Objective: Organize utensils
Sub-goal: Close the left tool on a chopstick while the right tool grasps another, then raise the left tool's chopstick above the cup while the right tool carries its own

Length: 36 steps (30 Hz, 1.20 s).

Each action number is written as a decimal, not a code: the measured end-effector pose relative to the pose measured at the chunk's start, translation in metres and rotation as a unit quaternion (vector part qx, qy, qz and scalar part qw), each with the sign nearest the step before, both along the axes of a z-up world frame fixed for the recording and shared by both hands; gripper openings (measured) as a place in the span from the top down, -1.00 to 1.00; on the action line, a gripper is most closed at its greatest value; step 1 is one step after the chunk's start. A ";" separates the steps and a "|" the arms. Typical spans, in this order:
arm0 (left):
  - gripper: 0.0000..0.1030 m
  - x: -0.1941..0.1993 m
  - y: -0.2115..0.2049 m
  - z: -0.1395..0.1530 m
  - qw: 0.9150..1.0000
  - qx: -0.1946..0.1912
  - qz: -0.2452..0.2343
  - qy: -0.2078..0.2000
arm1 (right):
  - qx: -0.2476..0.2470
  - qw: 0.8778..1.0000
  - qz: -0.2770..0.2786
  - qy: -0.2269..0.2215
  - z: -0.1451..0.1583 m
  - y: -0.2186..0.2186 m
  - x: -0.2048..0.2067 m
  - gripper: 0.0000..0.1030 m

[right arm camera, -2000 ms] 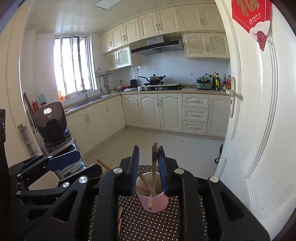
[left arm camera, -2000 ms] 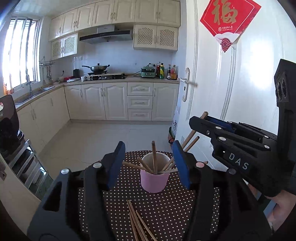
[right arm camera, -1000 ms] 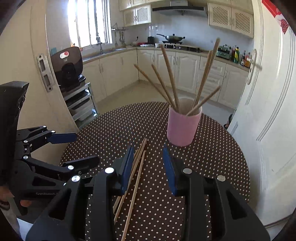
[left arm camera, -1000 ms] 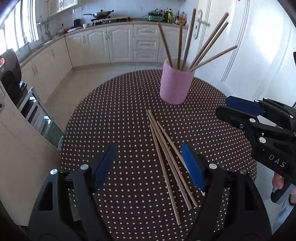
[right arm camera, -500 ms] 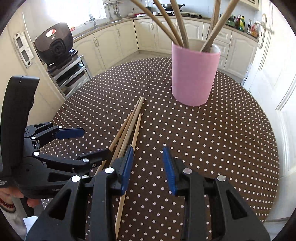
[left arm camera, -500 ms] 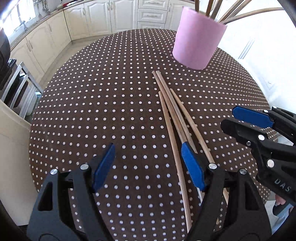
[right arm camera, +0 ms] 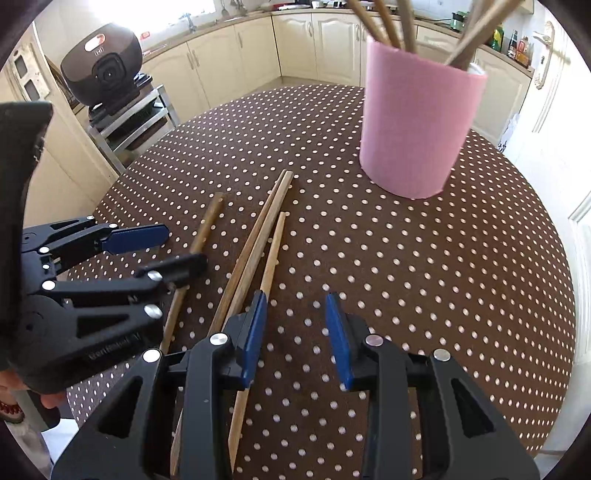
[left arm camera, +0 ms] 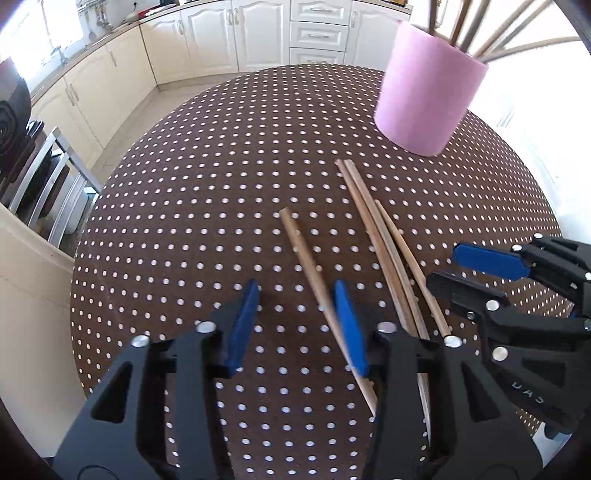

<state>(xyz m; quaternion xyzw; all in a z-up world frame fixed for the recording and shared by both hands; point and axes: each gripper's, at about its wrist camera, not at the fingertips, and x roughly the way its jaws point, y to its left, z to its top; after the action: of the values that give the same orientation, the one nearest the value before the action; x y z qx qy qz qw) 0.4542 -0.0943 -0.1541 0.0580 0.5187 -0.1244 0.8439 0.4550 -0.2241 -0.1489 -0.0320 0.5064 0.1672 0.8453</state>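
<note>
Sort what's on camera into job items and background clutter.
Job: four loose chopsticks on the polka-dot tablecloth; pink cup holding chopsticks.

Background: black appliance on metal rack; cream cabinets; bottles on the counter.

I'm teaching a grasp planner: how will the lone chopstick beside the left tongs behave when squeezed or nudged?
The lone chopstick looks like thin straight wood, so probably stiff and light. Its round section suggests it may roll on the dotted tablecloth. Lying flat, it may slip from the open left tongs.
</note>
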 end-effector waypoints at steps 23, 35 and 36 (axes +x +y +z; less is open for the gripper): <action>0.89 -0.017 0.022 0.003 0.999 -0.035 0.034 -0.016 | 0.017 1.000 0.001 -0.025 0.009 0.003 -0.002 0.91; 0.89 -0.060 0.039 0.086 0.992 -0.092 0.034 -0.080 | 0.067 0.992 -0.004 -0.104 0.089 -0.026 -0.050 0.91; 0.89 -0.063 0.037 0.093 0.991 -0.095 0.032 -0.085 | 0.070 0.991 -0.006 -0.114 0.096 -0.029 -0.055 0.91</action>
<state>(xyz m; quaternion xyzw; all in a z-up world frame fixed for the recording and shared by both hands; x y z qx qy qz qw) 0.3909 -0.0568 -0.0616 -0.0293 0.4323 -0.1406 0.8902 0.4002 -0.2533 -0.0529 0.0113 0.3940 0.1924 0.8987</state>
